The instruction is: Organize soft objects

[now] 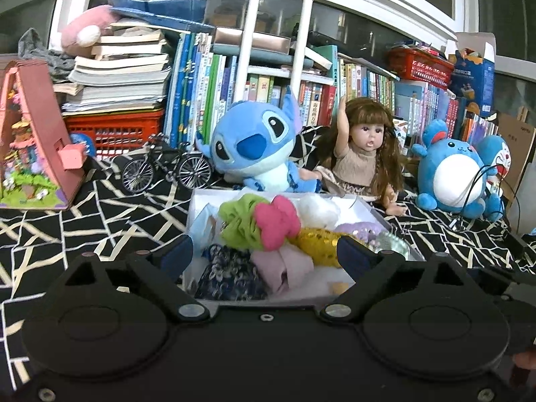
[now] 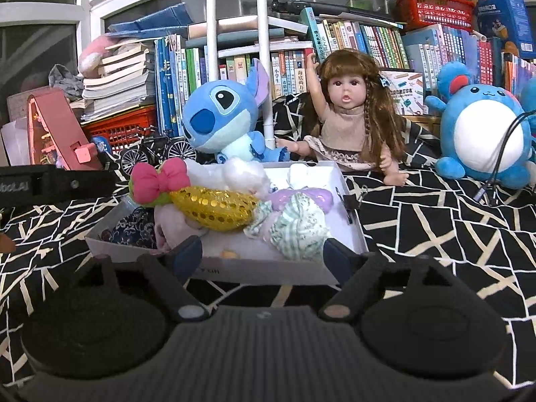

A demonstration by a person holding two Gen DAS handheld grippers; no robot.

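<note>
A shallow white box (image 2: 254, 269) lies on the black patterned cloth, filled with several soft things. Among them are a pink bow (image 1: 276, 222) on a green puff (image 1: 239, 222), a gold sequin pouch (image 2: 214, 206), a dark floral cloth (image 1: 231, 274), a folded pink cloth (image 1: 289, 268) and a green-striped cloth (image 2: 296, 227). My left gripper (image 1: 264, 256) stands open above the box's near end, with nothing pinched. The right gripper (image 2: 263, 256) is open too, at the box's near rim, its fingers clear of the cloths. The left gripper's black body (image 2: 50, 184) shows at the right view's left edge.
Behind the box sit a blue plush alien (image 1: 258, 144), a long-haired doll (image 1: 360, 147) and a round blue plush (image 1: 452, 174). A small metal bicycle (image 1: 165, 167) and a pink model house (image 1: 31, 137) stand to the left. Books and red crates line the back. A cable (image 2: 502, 154) hangs at right.
</note>
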